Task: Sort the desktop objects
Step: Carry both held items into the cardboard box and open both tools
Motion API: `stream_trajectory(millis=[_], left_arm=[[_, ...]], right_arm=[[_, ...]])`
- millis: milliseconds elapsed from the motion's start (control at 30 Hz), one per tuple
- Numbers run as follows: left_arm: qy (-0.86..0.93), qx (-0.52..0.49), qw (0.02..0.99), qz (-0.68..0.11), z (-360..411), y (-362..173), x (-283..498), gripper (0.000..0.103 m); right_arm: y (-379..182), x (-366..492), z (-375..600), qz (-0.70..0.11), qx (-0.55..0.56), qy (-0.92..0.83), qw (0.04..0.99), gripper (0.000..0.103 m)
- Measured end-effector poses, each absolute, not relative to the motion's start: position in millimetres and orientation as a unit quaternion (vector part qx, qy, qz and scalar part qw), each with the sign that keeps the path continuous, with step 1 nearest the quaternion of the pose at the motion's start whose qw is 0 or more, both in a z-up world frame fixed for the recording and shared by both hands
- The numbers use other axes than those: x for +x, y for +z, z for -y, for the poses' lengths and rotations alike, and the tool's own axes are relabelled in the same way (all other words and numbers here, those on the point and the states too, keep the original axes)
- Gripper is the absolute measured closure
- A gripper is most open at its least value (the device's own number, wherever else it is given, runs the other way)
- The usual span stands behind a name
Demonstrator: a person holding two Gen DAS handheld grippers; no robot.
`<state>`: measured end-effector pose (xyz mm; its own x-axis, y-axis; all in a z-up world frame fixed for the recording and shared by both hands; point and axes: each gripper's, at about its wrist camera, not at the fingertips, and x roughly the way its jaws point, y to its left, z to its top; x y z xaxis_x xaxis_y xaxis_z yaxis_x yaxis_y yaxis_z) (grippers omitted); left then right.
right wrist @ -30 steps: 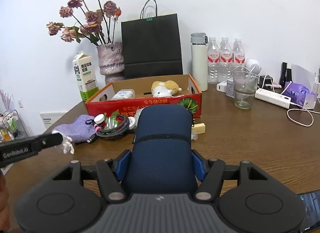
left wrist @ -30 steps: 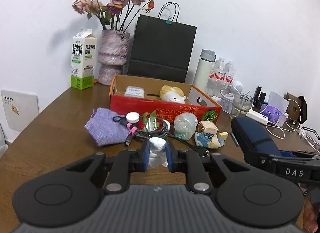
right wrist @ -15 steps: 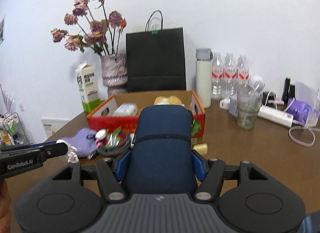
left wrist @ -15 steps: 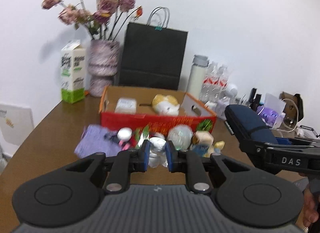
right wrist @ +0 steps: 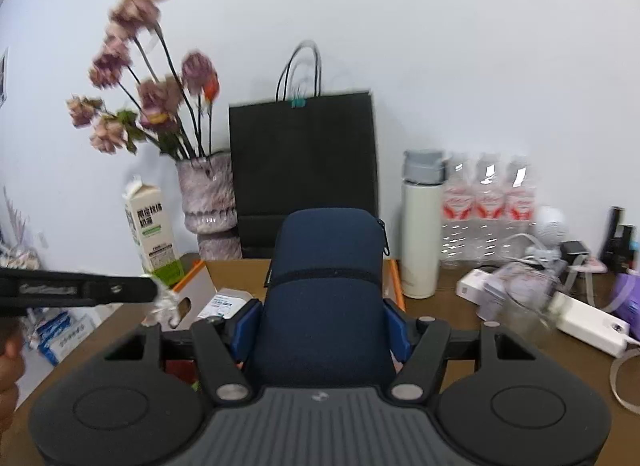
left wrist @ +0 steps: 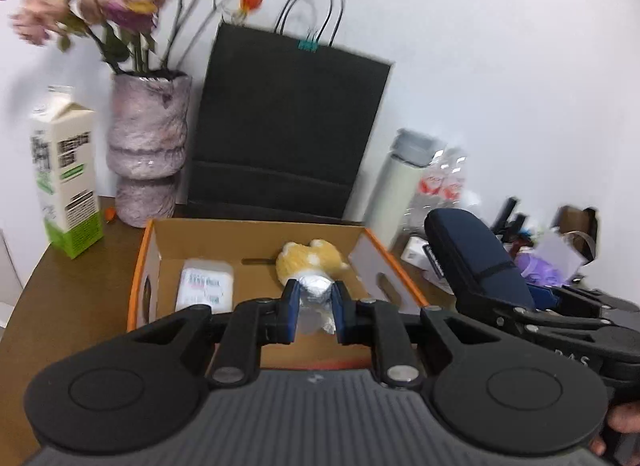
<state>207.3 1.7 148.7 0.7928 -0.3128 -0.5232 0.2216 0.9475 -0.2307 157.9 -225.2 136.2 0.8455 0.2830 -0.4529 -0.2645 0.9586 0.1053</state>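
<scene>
My left gripper (left wrist: pixel 314 308) is shut on a small crumpled silver wrapper (left wrist: pixel 316 298) and holds it above the open cardboard box (left wrist: pixel 256 350). The box holds a white packet (left wrist: pixel 206 286) and a yellow plush toy (left wrist: pixel 310 258). My right gripper (right wrist: pixel 322 328) is shut on a dark blue zip case (right wrist: pixel 326 290), held up over the box's right side; the case also shows in the left wrist view (left wrist: pixel 476 262). The left gripper with the wrapper (right wrist: pixel 166 302) shows at the left of the right wrist view.
Behind the box stand a milk carton (left wrist: pixel 66 181), a vase of dried flowers (left wrist: pixel 148 153), a black paper bag (left wrist: pixel 288 137), a white flask (right wrist: pixel 422 225) and water bottles (right wrist: pixel 488 209). A glass (right wrist: pixel 520 298), power strip (right wrist: pixel 588 318) and cables lie at right.
Both grippers have risen and moved forward over the box, each still holding its object. The loose items in front of the box have dropped out of view.
</scene>
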Motion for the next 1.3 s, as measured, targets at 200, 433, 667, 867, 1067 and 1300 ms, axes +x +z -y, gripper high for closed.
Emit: stream_trajectory(millis=[200, 433, 667, 867, 1067, 1300], left_arm=[[-0.106, -0.076, 0.905, -0.404, 16, 90, 325, 0.085], [-0.059, -0.037, 0.89, -0.45, 29, 45, 378, 0.084], [-0.053, -0.03, 0.898, -0.435, 28, 58, 371, 0.052], [-0.049, -0.039, 0.908, -0.415, 10, 98, 332, 0.034], [-0.056, -0.035, 0.923, -0.379, 0, 138, 273, 0.022], [-0.051, -0.001, 0.942, -0.333, -7, 153, 189, 0.018]], right_arm=[[106, 271, 208, -0.341, -0.004, 0.133, 0.93, 0.041], [45, 342, 185, -0.439, -0.069, 0.092, 0.891, 0.041], [26, 364, 165, -0.456, -0.112, 0.091, 0.878, 0.039], [75, 350, 180, -0.416, -0.041, 0.12, 0.901, 0.035], [129, 302, 192, -0.357, -0.014, 0.129, 0.925, 0.025], [149, 228, 200, -0.324, -0.013, 0.145, 0.935, 0.022]])
